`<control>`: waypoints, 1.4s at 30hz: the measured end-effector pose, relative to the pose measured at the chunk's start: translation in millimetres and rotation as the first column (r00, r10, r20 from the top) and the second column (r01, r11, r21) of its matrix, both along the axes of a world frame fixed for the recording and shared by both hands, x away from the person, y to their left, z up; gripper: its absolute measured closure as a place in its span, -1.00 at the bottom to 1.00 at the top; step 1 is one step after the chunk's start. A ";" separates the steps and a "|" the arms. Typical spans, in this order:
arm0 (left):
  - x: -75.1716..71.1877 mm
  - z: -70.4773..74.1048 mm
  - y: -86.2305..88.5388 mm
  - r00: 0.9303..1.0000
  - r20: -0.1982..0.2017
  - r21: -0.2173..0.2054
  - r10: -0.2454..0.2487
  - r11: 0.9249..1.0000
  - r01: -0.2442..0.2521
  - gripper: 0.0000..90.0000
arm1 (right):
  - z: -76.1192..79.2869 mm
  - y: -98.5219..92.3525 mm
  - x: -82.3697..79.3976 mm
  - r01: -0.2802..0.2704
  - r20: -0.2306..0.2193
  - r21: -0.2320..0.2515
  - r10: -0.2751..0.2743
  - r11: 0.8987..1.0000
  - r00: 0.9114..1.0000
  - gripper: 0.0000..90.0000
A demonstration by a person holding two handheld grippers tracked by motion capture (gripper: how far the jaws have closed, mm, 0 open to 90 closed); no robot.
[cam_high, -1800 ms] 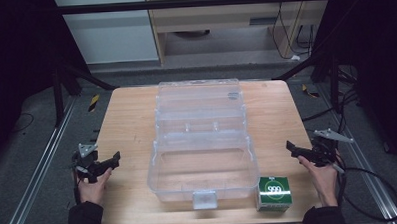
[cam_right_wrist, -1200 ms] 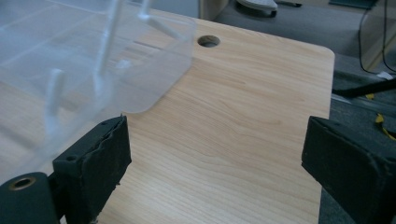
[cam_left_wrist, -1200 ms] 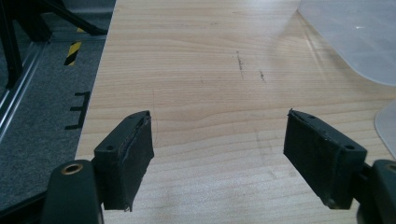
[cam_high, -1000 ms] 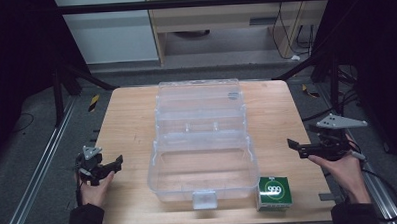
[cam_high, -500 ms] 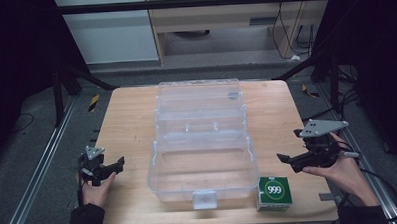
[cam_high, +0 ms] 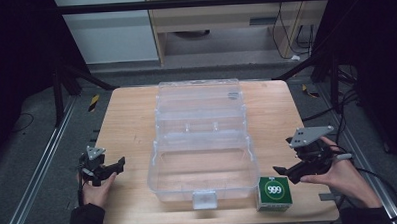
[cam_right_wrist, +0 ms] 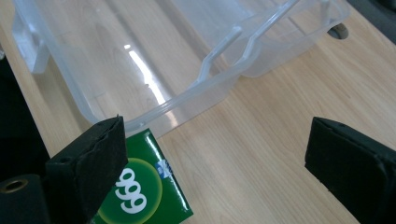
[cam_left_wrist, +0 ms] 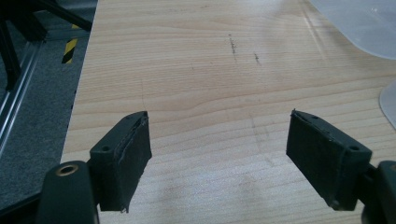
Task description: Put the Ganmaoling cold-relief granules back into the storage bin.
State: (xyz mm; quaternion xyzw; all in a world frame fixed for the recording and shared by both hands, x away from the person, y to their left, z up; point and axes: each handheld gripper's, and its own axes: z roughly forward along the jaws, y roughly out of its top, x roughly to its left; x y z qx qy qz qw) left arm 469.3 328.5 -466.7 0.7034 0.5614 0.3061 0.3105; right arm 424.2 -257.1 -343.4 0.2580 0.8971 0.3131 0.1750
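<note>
A clear plastic box (cam_high: 203,157) lies open in the middle of the wooden table (cam_high: 131,119), its lid folded back toward the far side. A small green carton marked 999 (cam_high: 274,192) stands at the box's front right corner. My right gripper (cam_high: 284,173) hovers open just right of the carton, jaws wide apart; in the right gripper view the carton (cam_right_wrist: 142,193) sits partly behind the left jaw and the box rim (cam_right_wrist: 205,79) runs ahead. My left gripper (cam_high: 114,167) is open at the table's front left, over bare wood (cam_left_wrist: 219,107).
A metal rail (cam_high: 36,172) runs along the floor left of the table, with black and yellow tape (cam_high: 93,102) beside it. Shelving and cables (cam_high: 283,24) stand beyond the far edge. The box corner (cam_left_wrist: 373,23) shows at the left gripper view's upper right.
My right gripper swung up off the table's right edge, then came in leftward and down toward the green carton. The left gripper shifted slightly and stays open.
</note>
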 end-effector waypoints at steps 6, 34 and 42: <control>0.1 -0.4 -0.6 1.000 -0.003 -0.001 0.000 1.000 0.000 -0.53 | -4.9 4.1 -2.1 -0.035 -0.032 -0.029 0.034 0.999 0.999 -0.87; 0.5 -0.8 -1.3 1.000 -0.005 0.005 -0.006 1.000 0.006 -0.52 | -42.2 23.5 -16.3 -0.275 -0.214 -0.206 0.230 0.939 0.949 -0.93; 0.5 -0.8 -1.4 1.000 -0.004 0.007 -0.007 1.000 0.007 -0.52 | -52.5 26.4 -15.7 -0.310 -0.246 -0.240 0.252 0.920 0.936 -0.94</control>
